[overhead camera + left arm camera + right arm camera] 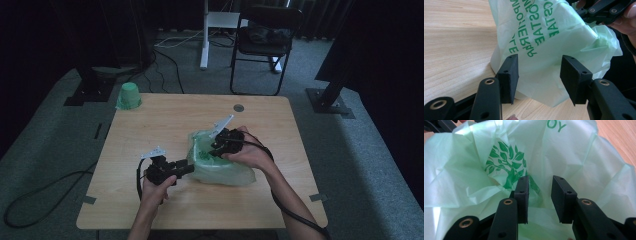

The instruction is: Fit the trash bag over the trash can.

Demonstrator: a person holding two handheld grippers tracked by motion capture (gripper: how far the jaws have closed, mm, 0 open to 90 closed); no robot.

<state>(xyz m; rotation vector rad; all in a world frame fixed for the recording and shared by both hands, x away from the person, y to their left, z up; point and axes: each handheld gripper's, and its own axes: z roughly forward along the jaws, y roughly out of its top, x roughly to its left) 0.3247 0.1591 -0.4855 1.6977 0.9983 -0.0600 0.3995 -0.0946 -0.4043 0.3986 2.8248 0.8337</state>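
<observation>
A pale green plastic bag [222, 167] with green print lies crumpled in the middle of the wooden table [150, 125]. My left gripper [189, 168] is at the bag's left side. In the left gripper view its jaws [539, 62] stand wide open, with the bag [544, 32] bulging just beyond and between the tips. My right gripper [218, 148] is over the top of the bag. Its jaws [540, 182] are open with a narrower gap and point into the crumpled film [506, 167] with a leaf print. Nothing is clamped.
An upturned green cup [129, 96] stands at the table's far left corner. A round grommet [239, 107] sits near the far edge. A folding chair [262, 42] and a white stand leg [204, 35] are on the floor behind the table.
</observation>
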